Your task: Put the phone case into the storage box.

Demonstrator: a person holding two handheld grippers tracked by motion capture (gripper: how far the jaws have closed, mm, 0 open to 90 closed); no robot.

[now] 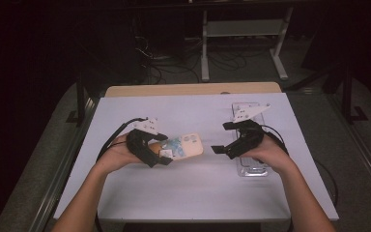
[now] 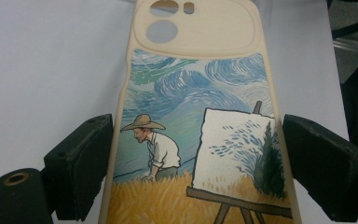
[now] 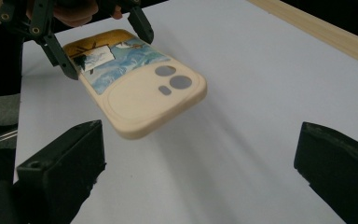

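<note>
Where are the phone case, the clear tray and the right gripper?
phone case (image 2: 191, 93): left gripper view, painted back.
clear tray (image 1: 252, 168): high view, near end.
right gripper (image 1: 220, 137): high view, between its fingertips.

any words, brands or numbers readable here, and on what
None can be read. The phone case, clamped by its long edges in the left gripper, bears only a painted picture of a man in a hat beside an easel, no lettering. The clear tray shows no legible print.
</note>
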